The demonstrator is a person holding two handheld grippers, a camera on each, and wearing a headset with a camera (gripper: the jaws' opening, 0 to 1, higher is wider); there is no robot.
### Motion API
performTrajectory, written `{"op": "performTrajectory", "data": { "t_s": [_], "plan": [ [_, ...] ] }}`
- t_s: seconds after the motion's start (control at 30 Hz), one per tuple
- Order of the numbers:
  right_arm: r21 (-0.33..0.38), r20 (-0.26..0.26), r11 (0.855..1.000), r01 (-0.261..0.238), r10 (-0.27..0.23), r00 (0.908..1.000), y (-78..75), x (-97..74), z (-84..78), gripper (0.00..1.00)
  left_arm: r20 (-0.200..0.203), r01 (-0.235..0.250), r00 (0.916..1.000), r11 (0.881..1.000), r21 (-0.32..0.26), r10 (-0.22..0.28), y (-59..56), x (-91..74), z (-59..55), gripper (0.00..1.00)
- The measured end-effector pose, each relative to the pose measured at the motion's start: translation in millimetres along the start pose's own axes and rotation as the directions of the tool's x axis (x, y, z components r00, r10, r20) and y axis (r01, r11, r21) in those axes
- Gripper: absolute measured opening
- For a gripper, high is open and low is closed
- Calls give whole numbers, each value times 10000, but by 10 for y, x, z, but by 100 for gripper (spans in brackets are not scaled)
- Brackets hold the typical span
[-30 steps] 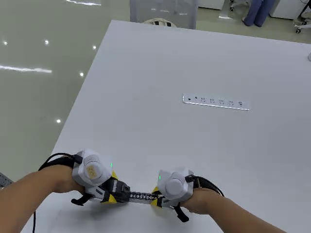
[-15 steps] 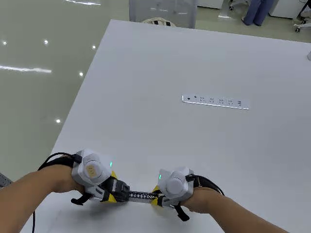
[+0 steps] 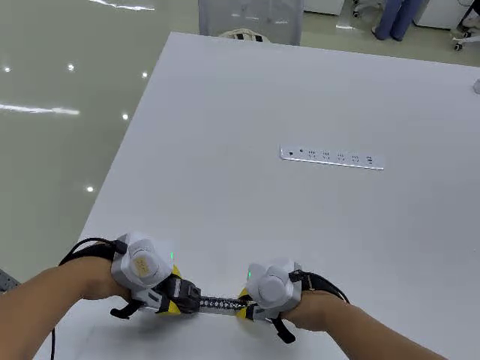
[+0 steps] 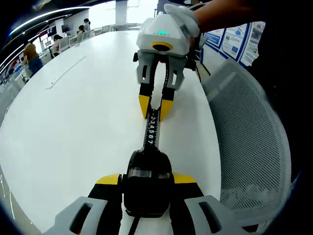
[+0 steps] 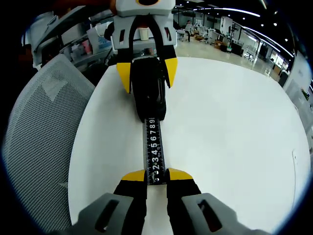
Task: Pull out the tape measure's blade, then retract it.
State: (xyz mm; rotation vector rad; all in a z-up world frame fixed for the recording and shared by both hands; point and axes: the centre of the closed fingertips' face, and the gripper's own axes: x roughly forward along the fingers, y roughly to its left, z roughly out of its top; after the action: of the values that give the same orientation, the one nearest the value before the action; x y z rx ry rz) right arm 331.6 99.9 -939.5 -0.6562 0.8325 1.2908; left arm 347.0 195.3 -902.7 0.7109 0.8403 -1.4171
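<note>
The black tape measure case [image 4: 147,181] sits between the yellow-tipped jaws of my left gripper [image 3: 177,297], which is shut on it. A short length of black blade [image 5: 153,149] with white numbers runs from the case [image 5: 148,88] to my right gripper [image 5: 155,175], whose jaws pinch the blade's end. In the head view the blade [image 3: 220,304] spans the small gap between the two grippers near the table's front edge, with the right gripper [image 3: 244,306] on the right. The left gripper view shows the right gripper [image 4: 154,105] facing me.
A white power strip [image 3: 331,158] lies on the white table [image 3: 262,105] further back. A grey mesh chair [image 4: 249,142] stands close behind the table's near edge. The glossy floor [image 3: 60,97] drops off to the left.
The two grippers hold almost the same spacing; the right gripper has drifted very slightly right and down, and the blade length between them looks about the same.
</note>
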Motion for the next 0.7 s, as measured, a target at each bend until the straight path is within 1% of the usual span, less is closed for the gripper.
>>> {"op": "performTrajectory", "data": {
  "t_s": [0.7],
  "plan": [
    [39,-34,10000,11,-10,10000,1,-35,-44,14,10,-14,10000,10000,-12,14,-4,4,9,34]
  ]
}}
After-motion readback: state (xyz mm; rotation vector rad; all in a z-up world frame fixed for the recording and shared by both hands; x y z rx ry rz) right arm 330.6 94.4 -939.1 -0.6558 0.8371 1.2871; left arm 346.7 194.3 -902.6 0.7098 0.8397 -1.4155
